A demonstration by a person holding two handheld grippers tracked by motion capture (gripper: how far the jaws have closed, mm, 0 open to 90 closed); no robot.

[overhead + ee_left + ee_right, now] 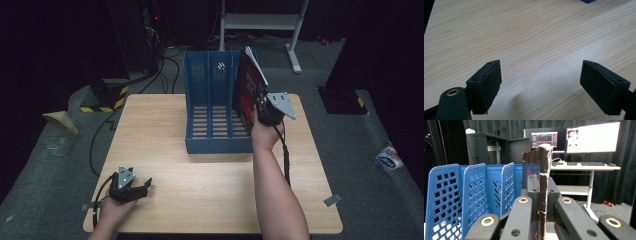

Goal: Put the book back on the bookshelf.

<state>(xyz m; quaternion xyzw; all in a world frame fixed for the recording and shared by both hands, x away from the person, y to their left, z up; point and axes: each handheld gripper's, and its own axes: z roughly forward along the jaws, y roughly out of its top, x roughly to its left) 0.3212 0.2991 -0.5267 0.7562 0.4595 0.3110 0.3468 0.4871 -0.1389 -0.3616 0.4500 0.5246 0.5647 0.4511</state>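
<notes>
A blue file rack [212, 107] with three slots stands on the wooden table [200, 190]. A thin red and black book [248, 87] stands upright in the rack's rightmost slot, and my right gripper [264, 111] is shut on its near edge. The right gripper view looks along the book's worn spine [543, 182], pinched between the jaws, with the blue rack dividers [474, 192] to the left. My left gripper [142, 187] rests near the table's front left corner, open with nothing between its pads [487, 86].
The rack sits toward the table's back edge. Cables [100, 145] trail off the left side onto the grey floor. A white stand [260, 22] is behind the table. A desk with lit monitors [591, 137] is far off in the right gripper view.
</notes>
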